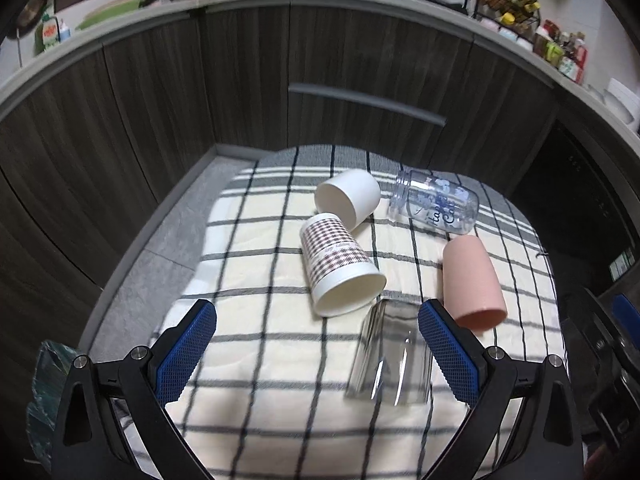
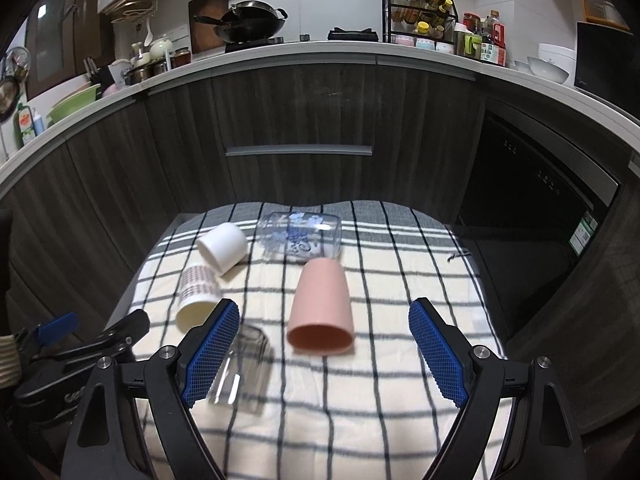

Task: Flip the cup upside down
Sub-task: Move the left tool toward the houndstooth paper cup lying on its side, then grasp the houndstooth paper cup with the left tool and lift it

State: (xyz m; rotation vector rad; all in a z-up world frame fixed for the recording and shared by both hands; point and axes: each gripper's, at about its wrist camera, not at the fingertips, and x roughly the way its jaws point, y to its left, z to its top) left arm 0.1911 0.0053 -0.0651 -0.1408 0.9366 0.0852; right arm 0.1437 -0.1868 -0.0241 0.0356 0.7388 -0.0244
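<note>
Clear glass (image 1: 390,354) blurred in left wrist view, rim edge hard to trace; its right side goes behind the left gripper's right finger (image 1: 448,350). In right wrist view the glass (image 2: 240,364) is partly hidden behind the right gripper's left finger (image 2: 210,350), mouth end smeared. Patterned cup (image 2: 197,294) blurred there, print unreadable, rim partly covered by same finger. Jar (image 1: 434,205) lettering only partly legible; jar (image 2: 300,236) print illegible in right view. Left gripper (image 2: 80,344) cut off by left edge, tips not readable there. Counter bottles (image 2: 486,42) labels too small. Cloth (image 1: 280,420) runs off bottom edge.
</note>
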